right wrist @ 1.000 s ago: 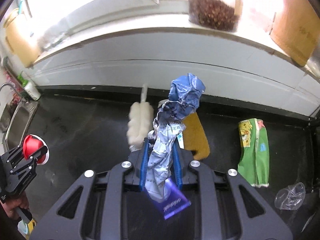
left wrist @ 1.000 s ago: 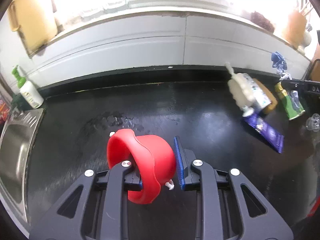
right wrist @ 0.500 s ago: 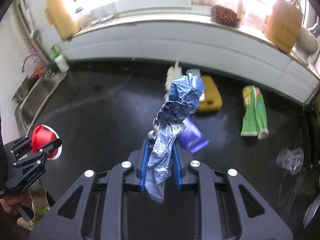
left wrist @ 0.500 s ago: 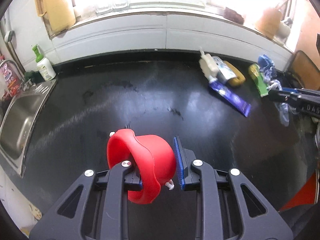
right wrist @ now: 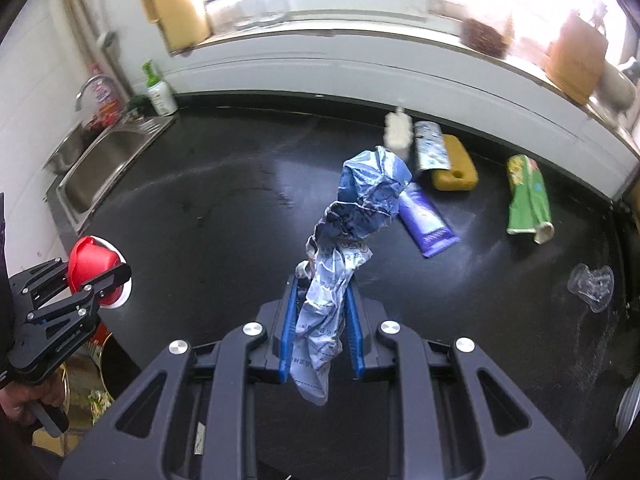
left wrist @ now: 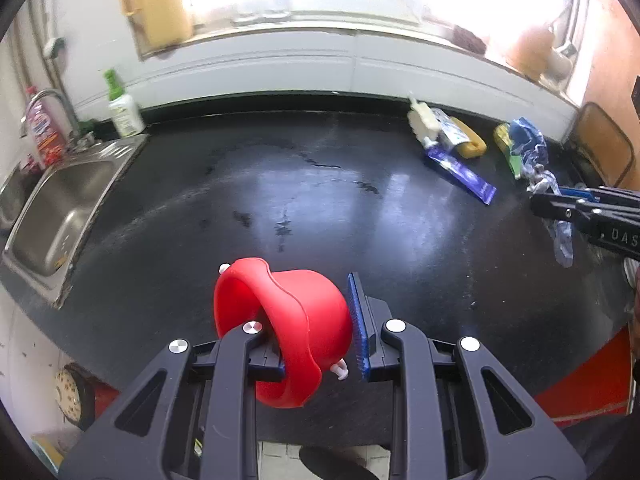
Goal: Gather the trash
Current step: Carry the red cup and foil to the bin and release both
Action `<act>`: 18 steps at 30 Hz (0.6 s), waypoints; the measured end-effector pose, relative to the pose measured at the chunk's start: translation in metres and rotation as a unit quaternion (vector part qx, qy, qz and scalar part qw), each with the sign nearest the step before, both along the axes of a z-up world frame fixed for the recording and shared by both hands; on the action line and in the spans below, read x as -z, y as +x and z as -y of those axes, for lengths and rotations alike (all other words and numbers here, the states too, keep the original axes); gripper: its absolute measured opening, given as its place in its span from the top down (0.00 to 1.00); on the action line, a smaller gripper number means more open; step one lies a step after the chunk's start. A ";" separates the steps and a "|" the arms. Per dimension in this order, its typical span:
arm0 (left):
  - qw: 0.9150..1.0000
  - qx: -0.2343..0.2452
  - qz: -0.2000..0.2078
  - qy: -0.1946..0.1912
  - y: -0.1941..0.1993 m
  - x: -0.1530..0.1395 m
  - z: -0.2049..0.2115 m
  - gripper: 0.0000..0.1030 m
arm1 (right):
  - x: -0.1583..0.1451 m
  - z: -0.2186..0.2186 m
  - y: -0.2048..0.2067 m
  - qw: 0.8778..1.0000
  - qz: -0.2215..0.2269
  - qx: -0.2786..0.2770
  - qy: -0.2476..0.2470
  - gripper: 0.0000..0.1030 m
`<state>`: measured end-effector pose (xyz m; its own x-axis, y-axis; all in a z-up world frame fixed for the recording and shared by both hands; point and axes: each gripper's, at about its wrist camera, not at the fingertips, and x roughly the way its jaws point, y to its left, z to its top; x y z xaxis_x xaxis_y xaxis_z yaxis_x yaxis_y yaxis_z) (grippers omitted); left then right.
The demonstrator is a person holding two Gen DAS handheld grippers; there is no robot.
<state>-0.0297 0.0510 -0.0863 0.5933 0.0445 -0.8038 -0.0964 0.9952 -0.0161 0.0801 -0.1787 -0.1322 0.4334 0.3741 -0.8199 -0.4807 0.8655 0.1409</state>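
Trash is in both my grips: right jaws (right wrist: 320, 334) clench a crumpled blue wrapper (right wrist: 352, 216) upright so it clears the tabletop (right wrist: 224, 208). Left jaws (left wrist: 318, 344) pinch a red cup (left wrist: 288, 320) by its rim, keeping it steady; more wrappers lie at two o'clock.

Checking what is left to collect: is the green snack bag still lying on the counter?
Yes, the green snack bag lies flat on the black counter, untouched by either hand-held gripper.

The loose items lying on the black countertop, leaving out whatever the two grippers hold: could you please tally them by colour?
Purple: 1, the flat wrapper
Green: 1, the snack bag
Yellow: 1, the sponge
White: 1, the fluffy brush
Clear: 1, the crushed plastic cup
Blue-and-white print: 1, the packet lying beside the brush
Total: 6
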 end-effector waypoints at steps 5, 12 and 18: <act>0.999 -0.051 0.014 -0.001 -0.035 -0.007 -0.032 0.77 | -0.008 -0.057 -0.023 0.997 0.007 -0.079 0.004 0.78; 0.982 -0.187 0.010 -0.010 -0.129 0.003 -0.105 0.77 | -0.004 -0.187 -0.090 0.967 -0.014 -0.252 0.030 0.78; 0.950 -0.310 -0.015 -0.031 -0.224 0.033 -0.171 0.77 | 0.019 -0.294 -0.171 0.920 -0.069 -0.385 0.042 0.78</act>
